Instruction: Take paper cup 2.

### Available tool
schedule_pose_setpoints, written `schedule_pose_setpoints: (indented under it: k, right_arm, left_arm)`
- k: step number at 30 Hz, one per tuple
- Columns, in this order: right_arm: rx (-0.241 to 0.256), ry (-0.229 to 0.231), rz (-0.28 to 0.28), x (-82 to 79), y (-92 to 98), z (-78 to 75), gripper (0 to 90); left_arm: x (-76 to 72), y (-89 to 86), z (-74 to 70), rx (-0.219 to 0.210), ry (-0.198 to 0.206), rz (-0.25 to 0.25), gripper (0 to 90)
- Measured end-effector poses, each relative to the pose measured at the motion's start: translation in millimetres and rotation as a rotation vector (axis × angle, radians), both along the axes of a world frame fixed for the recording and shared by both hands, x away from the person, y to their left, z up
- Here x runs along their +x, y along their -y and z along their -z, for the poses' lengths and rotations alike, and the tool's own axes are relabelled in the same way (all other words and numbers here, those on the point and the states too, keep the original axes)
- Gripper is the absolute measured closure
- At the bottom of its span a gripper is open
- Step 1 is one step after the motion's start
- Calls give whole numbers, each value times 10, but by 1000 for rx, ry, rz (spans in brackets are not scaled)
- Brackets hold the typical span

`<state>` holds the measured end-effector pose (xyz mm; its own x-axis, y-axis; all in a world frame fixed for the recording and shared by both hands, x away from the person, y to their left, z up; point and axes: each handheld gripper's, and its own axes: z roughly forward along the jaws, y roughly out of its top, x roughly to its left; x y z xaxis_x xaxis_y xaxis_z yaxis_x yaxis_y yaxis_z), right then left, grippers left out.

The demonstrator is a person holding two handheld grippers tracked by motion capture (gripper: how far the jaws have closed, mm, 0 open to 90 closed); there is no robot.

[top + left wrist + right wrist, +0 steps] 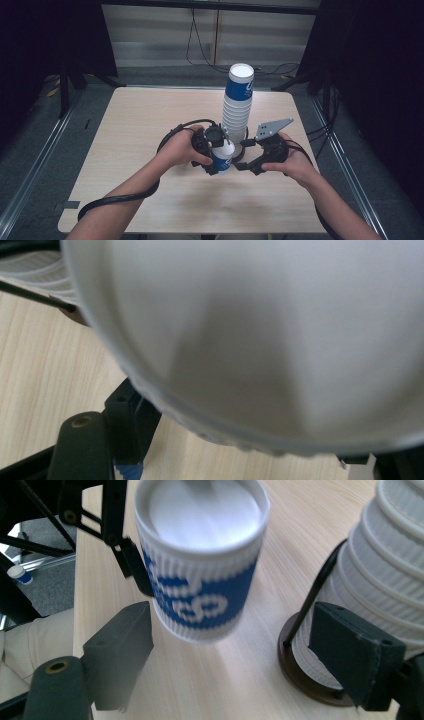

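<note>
Blue-and-white paper cup (223,156) sits clamped in the left claw (216,152) — right claw (250,650) gapes open just beside it.

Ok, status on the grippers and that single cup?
Left gripper shut on single cup. Right gripper open, empty, between cup and cup stack. Stack close beside.

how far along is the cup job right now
Done: one blue-and-white cup is apart from the tall cup stack, whose foot sits on a dark round base. In hand: the left hand-held gripper grips that cup clear of the stack, above the table. The right hand-held gripper is open beside the stack's foot, holding nothing. Left: many cups remain nested; where this one goes isn't shown.
</note>
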<state>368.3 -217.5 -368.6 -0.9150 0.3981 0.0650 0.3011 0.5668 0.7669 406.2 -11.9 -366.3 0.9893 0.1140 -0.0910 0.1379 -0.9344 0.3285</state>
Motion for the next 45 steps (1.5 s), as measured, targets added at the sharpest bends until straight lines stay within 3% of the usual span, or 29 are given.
schedule_pose_setpoints:
  k: [9, 10, 11, 14, 15, 16, 17, 20, 24, 32, 37, 43, 45]
  right_arm:
    - [14, -13, -50, -4, -165, -32, 176]
    - [12, -16, -54, -5, -179, -35, 189]
    - [14, -21, -55, -6, -186, -39, 197]
    - [23, -26, -61, -9, -193, -46, 261]
    - [26, -28, -63, -10, -191, -46, 289]
    - [24, -36, -60, -12, -186, -44, 289]
    - [23, -39, -58, -13, -179, -40, 292]
    - [33, -29, -59, -16, -162, -24, 298]
    - [57, -21, -48, -17, -119, -32, 300]
    - [82, -8, -19, -32, -20, -71, 299]
    - [105, -11, 1, -40, 44, -60, 299]
    - [132, -17, 17, -45, 97, -26, 299]
    - [128, -11, 21, -50, 101, -18, 299]
  left_arm:
    - [-36, 139, 68, -6, 8, 61, 269]
    - [-32, 148, 69, -9, 14, 84, 269]
    - [-56, 150, 77, -13, 4, 65, 268]
    - [-69, 157, 99, -18, 9, 82, 267]
    - [-58, 162, 105, -15, 13, 111, 267]
    - [-60, 161, 107, -14, 15, 114, 266]
    - [-85, 154, 122, -26, 0, 84, 266]
    - [-81, 136, 122, -40, 7, 83, 262]
    - [-68, 89, 129, -101, 22, 71, 234]
    - [-25, -89, 161, -210, -16, -5, 188]
    - [-20, -185, 168, -293, -9, -14, 181]
    - [-19, -251, 228, -328, -3, -28, 163]
    - [-24, -257, 259, -367, -22, -43, 165]
